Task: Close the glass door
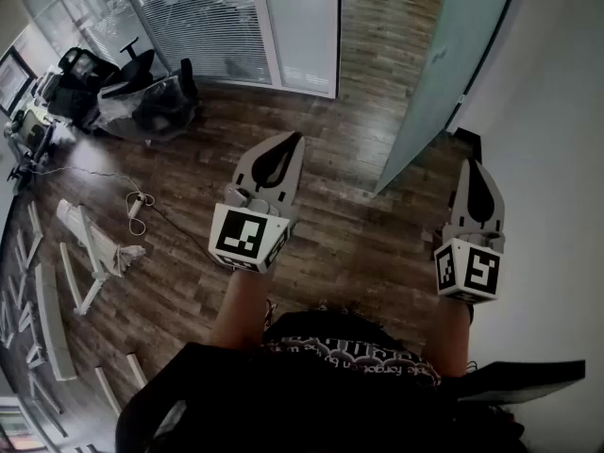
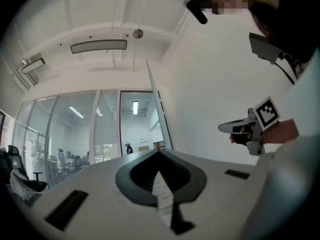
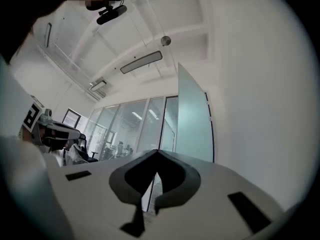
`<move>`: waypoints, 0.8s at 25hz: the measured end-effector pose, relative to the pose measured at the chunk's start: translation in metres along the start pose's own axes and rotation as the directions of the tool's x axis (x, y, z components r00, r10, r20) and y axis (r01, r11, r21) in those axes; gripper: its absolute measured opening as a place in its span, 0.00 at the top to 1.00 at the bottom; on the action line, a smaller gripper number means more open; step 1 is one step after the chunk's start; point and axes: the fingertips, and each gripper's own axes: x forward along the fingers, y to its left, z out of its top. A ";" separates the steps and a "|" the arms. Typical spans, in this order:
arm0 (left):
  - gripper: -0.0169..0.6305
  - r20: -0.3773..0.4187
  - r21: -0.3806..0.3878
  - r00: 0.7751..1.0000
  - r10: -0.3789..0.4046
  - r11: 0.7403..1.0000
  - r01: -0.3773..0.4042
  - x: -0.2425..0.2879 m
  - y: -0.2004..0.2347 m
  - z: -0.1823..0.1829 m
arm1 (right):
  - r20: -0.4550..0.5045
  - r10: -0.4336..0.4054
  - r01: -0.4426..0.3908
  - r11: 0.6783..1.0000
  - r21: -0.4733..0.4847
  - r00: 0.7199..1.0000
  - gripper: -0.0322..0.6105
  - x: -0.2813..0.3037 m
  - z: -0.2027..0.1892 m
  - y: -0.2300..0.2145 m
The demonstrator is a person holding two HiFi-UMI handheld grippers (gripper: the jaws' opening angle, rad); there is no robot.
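Far left of the floor point(image 1: 349, 243) is cluttered: office chairs point(image 1: 142, 78), loose white slats point(image 1: 90, 243), a cable point(image 1: 137, 206). The left gripper point(image 1: 289, 147) is held out in front on a straight forearm, pointing slightly up. Its jaws are pressed together at the tips with nothing between them. Bare wood floor lies open ahead of it up to the glass partition point(image 1: 236, 26). The glass door point(image 1: 444, 64) stands open, swung at an angle, its free bottom corner out on the floor between the two grippers. Its far edge is probably hinged by the wall, but that is hard to tell. The right gripper point(image 1: 474, 173) is also out front and tilted slightly up, claw closed and empty, just right of the door and near the white wall point(image 1: 566, 159). It is not touching the door.
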 end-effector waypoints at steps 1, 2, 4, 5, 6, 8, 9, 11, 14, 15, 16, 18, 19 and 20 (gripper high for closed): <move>0.97 0.000 0.002 1.000 -0.001 1.000 0.001 0.001 -0.001 0.001 | -0.001 -0.001 0.001 1.000 0.001 1.000 0.95 0.000 0.000 -0.001; 0.97 0.001 0.002 1.000 -0.002 1.000 0.002 0.002 -0.001 0.002 | -0.001 -0.002 0.002 1.000 0.002 1.000 0.95 -0.001 0.000 -0.002; 0.97 0.004 -0.009 1.000 -0.007 1.000 0.007 0.003 -0.003 0.002 | -0.002 -0.002 0.002 1.000 0.003 1.000 0.95 -0.001 -0.001 -0.003; 0.97 0.006 -0.025 1.000 -0.011 1.000 0.011 0.003 -0.003 0.002 | -0.003 -0.001 0.001 1.000 0.004 1.000 0.95 -0.002 -0.001 -0.003; 0.97 0.009 -0.048 1.000 -0.016 0.999 0.016 0.003 -0.003 0.001 | -0.003 0.000 0.000 1.000 0.006 1.000 0.95 -0.002 -0.002 -0.003; 0.97 0.012 -0.097 1.000 -0.018 0.995 0.019 0.002 -0.001 -0.001 | -0.003 0.005 -0.005 1.000 0.010 1.000 0.95 -0.003 -0.004 -0.003; 0.97 0.011 -0.108 1.000 -0.014 0.994 0.015 0.001 0.001 -0.001 | -0.003 0.007 -0.007 1.000 0.012 1.000 0.95 -0.003 -0.004 -0.003; 0.97 0.009 -0.105 1.000 -0.004 0.994 0.005 0.000 0.004 -0.001 | -0.004 0.010 -0.010 1.000 0.015 1.000 0.95 -0.002 -0.006 -0.003; 0.97 0.010 -0.100 1.000 -0.008 0.995 0.009 0.003 0.002 -0.001 | -0.008 0.009 -0.009 1.000 0.019 1.000 0.95 -0.001 -0.009 -0.006; 0.97 0.009 -0.098 1.000 -0.013 0.995 0.014 0.003 0.000 -0.001 | -0.009 0.008 -0.008 1.000 0.019 1.000 0.95 -0.002 -0.010 -0.007; 0.97 0.009 -0.097 1.000 -0.019 0.995 0.020 0.003 -0.003 -0.002 | -0.011 0.008 -0.007 1.000 0.019 1.000 0.95 -0.003 -0.010 -0.008; 0.97 0.008 -0.095 1.000 -0.024 0.995 0.025 0.002 -0.007 -0.002 | -0.014 0.010 -0.010 1.000 0.020 1.000 0.95 -0.004 -0.011 -0.010; 0.97 0.006 -0.094 1.000 -0.024 0.995 0.024 0.002 -0.009 -0.003 | -0.017 0.017 -0.017 1.000 0.024 1.000 0.95 -0.004 -0.013 -0.012; 0.97 0.004 -0.093 1.000 -0.022 0.995 0.022 0.004 -0.011 -0.004 | -0.022 0.030 -0.029 0.999 0.031 0.999 0.95 -0.004 -0.015 -0.014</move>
